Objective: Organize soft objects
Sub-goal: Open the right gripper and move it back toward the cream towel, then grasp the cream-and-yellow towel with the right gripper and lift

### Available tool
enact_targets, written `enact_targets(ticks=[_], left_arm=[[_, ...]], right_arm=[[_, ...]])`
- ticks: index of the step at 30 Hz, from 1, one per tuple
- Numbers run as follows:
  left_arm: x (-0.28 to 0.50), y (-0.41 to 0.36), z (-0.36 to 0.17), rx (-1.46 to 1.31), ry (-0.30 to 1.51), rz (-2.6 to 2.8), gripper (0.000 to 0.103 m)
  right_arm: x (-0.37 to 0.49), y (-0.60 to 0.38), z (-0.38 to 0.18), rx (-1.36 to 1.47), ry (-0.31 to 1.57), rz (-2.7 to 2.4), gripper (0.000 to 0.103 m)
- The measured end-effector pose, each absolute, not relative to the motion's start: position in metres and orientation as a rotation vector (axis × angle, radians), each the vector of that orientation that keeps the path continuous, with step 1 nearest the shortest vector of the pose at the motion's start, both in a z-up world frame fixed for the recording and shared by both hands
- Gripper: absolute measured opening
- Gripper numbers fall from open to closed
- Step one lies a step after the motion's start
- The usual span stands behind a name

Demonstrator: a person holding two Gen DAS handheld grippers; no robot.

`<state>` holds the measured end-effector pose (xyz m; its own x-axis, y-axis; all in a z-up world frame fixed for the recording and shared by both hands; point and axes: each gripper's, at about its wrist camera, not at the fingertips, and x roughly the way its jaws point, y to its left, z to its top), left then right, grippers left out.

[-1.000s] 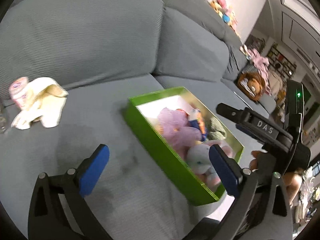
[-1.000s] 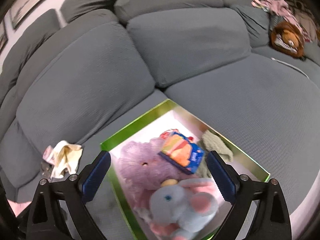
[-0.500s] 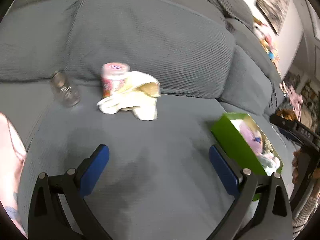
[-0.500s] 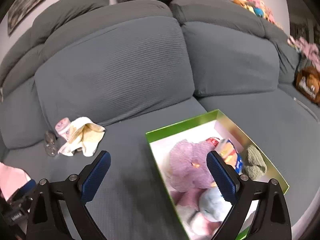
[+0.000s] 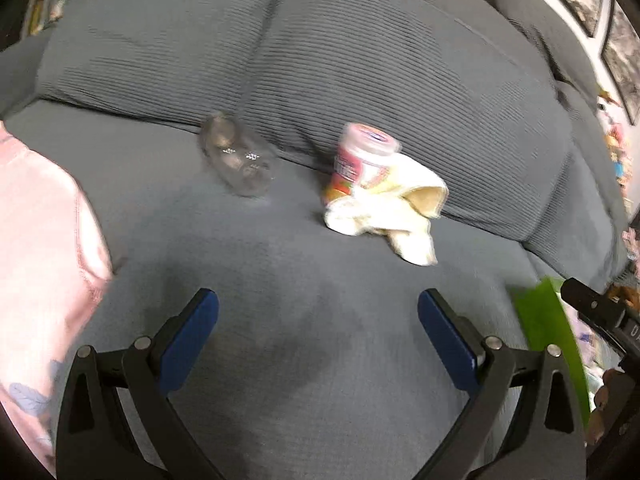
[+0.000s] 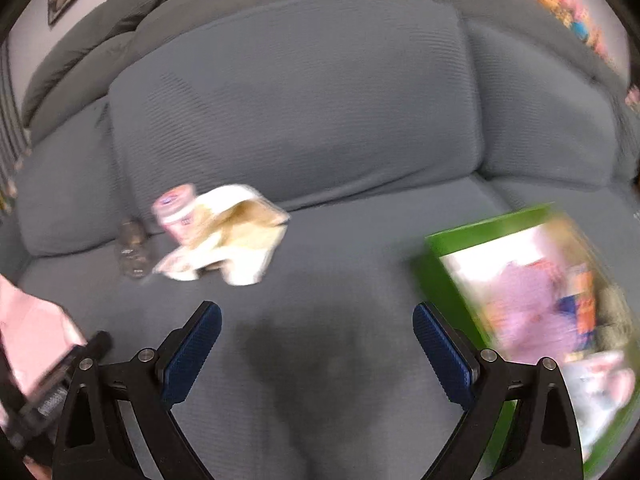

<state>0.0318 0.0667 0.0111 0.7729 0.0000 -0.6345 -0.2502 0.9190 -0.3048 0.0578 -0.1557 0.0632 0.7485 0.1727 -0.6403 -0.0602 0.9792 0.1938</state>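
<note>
**Hovering over the sofa seat, both tongs spread and empty**

Hanging above the grey sofa (image 5: 320, 360), the left tongs (image 5: 318, 340) are spread wide with nothing between their blue pads. The right tongs (image 6: 316, 350) are spread just as wide, also empty, over a bare stretch of cushion.

Toward the back of the seat, against the backrest, a crumpled cream cloth (image 5: 394, 210) lies on the cushion. A pink-lidded container (image 5: 356, 164) stands touching it on its left side, partly wrapped by the fabric. Just beside that, farther left, a clear glass jar (image 5: 238, 162) lies tipped on the seat.

The green box (image 6: 442, 276) sits on the cushion to the right, well apart from the cloth. It is blurred in the right wrist view, yet a purple plush (image 6: 520, 300) and other soft toys show inside it. In the left wrist view only its green wall (image 5: 548, 332) shows at the right edge.

A pink sleeve (image 5: 36, 260) fills the left edge.
</note>
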Motion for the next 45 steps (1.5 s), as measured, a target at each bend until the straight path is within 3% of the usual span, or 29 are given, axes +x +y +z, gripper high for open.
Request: enact_targets(ticks=[12,18,20,21,23,24,25,31,40,45], left_arm=[[0.033,0.113,0.011,-0.517,0.726,0.221,0.100],[0.036,0.126,0.007,-0.604,0.769,0.205,0.100],[0.038,0.125,0.008,-0.607,0.776,0.201,0.100],[0.038,0.125,0.009,-0.606,0.775,0.201,0.100],[0.041,0.124,0.009,-0.602,0.777,0.206,0.100],[0.041,0.123,0.008,-0.598,0.781,0.208,0.100],[0.041,0.123,0.007,-0.593,0.787,0.208,0.100],[0.039,0.123,0.005,-0.591,0.792,0.218,0.100],[0.039,0.118,0.001,-0.580,0.818,0.215,0.100],[0.038,0.122,0.002,-0.601,0.812,0.209,0.100]], right_arm=[[0.213,-0.088,0.040,0.417,0.921,0.221,0.096],[0.253,-0.081,-0.001,0.460,1.025,0.135,0.073],[0.256,-0.080,-0.019,0.484,1.078,0.154,0.070],[0.255,-0.079,-0.024,0.488,1.071,0.163,0.065],[0.250,-0.074,-0.022,0.412,1.033,0.137,0.042],[0.248,-0.070,-0.023,0.377,1.037,0.131,0.014],[0.247,-0.069,-0.025,0.365,1.046,0.144,0.006],[0.204,-0.085,-0.009,0.412,0.981,0.277,0.005],[0.142,-0.103,0.061,0.361,0.889,0.367,0.005],[0.103,-0.126,0.106,0.366,0.721,0.472,0.004]])
